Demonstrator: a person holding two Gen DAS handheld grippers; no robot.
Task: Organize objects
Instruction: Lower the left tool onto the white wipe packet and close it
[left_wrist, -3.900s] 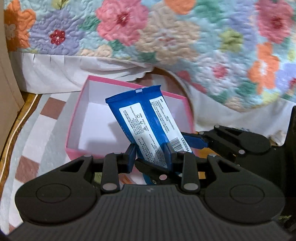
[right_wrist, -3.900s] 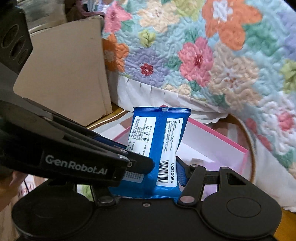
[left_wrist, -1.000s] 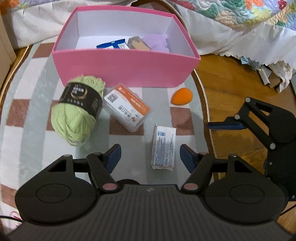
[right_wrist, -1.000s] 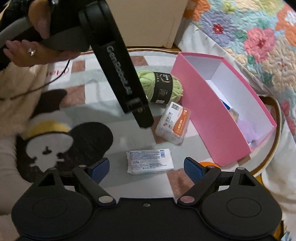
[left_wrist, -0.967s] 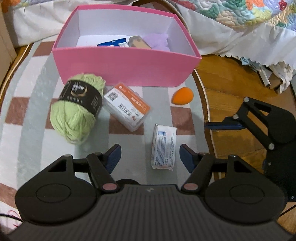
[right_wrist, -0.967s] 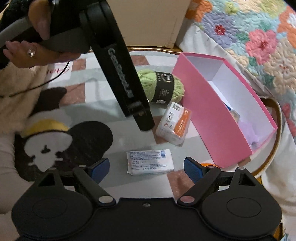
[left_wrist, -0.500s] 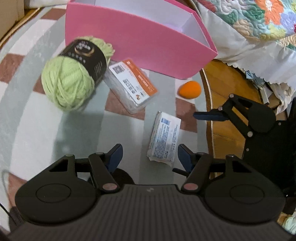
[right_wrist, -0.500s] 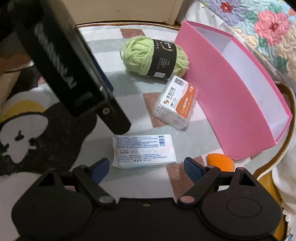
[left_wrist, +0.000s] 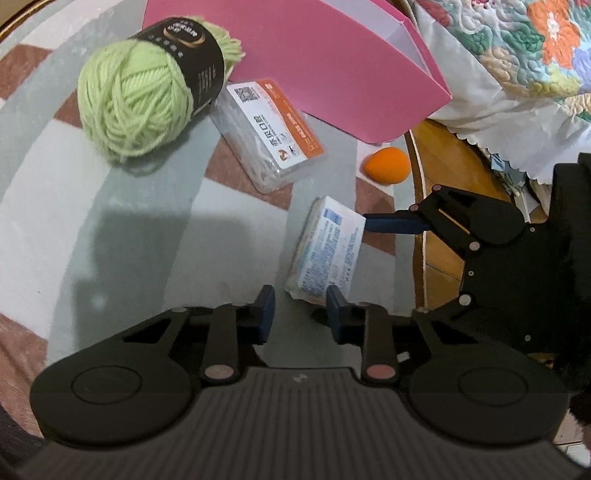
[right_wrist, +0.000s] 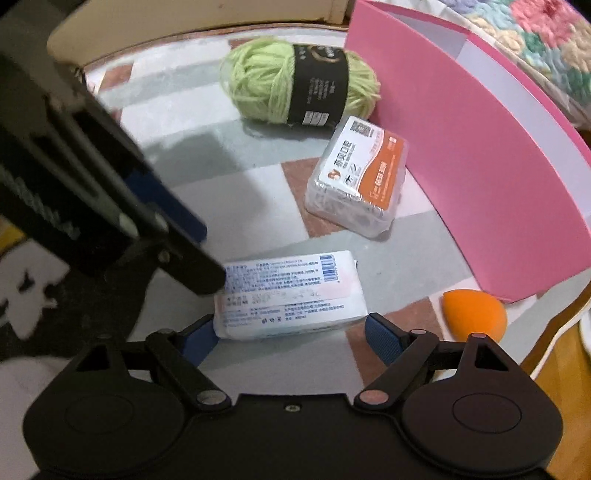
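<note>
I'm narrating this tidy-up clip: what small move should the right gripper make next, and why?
Probably close the right gripper on the white packet: its open fingers already straddle the packet's ends on the table, and the pink box stands just beyond for dropping it in.

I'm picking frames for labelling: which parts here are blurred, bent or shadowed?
Left wrist view: sharp, though fisheye bows the pink box; a soft shadow falls beside the green yarn ball. Right wrist view: left gripper close and smeared, white packet print slightly soft.
</note>
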